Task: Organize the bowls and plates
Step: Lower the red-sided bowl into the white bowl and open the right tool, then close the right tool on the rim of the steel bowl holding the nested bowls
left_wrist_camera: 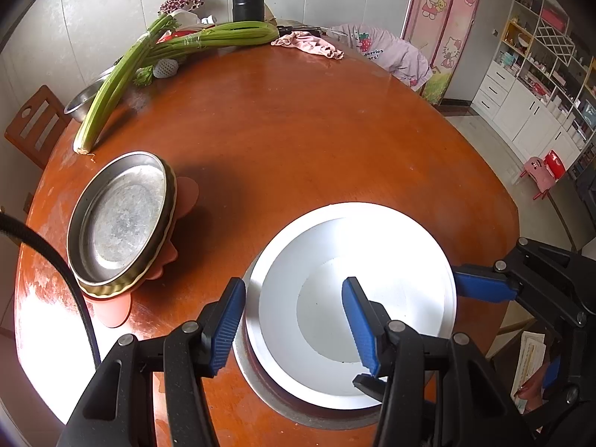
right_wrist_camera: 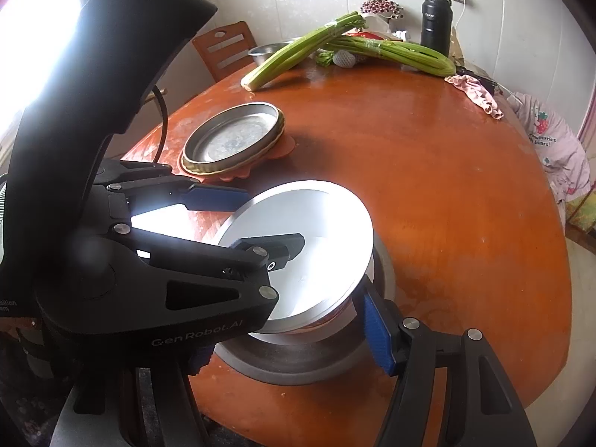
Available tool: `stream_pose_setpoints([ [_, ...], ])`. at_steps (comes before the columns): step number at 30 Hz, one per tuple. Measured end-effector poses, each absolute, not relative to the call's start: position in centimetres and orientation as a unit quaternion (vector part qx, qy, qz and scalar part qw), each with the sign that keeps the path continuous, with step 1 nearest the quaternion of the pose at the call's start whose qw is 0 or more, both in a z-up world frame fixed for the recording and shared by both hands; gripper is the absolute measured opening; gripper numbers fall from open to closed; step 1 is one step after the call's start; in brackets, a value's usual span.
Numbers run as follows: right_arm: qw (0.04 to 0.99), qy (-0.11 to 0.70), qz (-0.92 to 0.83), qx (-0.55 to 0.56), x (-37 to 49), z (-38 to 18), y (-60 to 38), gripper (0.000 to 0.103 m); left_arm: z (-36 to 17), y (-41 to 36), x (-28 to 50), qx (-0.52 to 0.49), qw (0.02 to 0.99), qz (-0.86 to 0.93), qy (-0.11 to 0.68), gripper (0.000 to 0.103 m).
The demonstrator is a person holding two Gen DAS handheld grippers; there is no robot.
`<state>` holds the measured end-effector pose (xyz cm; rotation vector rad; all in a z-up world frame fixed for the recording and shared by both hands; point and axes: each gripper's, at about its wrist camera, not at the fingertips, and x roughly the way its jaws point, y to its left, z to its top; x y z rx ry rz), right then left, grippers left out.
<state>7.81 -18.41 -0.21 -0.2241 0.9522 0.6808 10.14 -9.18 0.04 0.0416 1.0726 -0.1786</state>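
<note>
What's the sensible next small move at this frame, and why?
Probably lift the white bowl slightly, straight up. The left hand-held gripper pinches its wall, one finger inside and one outside, while the bowl sits on a metal plate that likely belongs on the plate stack nearby.

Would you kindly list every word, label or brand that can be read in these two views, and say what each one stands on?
"G·en Robot.AI": on the black body of the left tongs.
"...berries" over "...h bears!": partly hidden print, beside a strawberry picture, on the pink garment.
White brand label on the black flask: too small to read.
White print at the picture's left edge on the left tongs' body: cut off, unreadable.
Hello Kitty curtain: pictures only, no words.
</note>
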Motion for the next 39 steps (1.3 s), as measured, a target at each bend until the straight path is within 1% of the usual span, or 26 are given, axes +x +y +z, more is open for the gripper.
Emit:
stream_pose_setpoints([
  [28, 0.847, 0.427, 0.302, -0.100, 7.6, 1.6, -20.1, 0.069, 1.7, -6.2, 9.6, 0.000, 0.874, -0.060, 0.482, 0.054],
  [31, 0.849, 0.428, 0.293, -0.098, 7.8, 1.6, -20.5, 0.069, 1.5, -6.1, 9.4, 0.000, 0.874, -0.062, 0.482, 0.054],
  [33, 0.849, 0.432, 0.289, -0.096, 8.0, 1.2, -20.7, 0.069, 0.9, -6.0, 9.4, -0.001, 0.871, -0.065, 0.487, 0.056],
  [39, 0.838, 0.471, 0.265, -0.074, 9.0, -1.1, -21.8, 0.069, -1.4, -5.4, 9.4, -0.021, 0.855, -0.069, 0.514, 0.057],
])
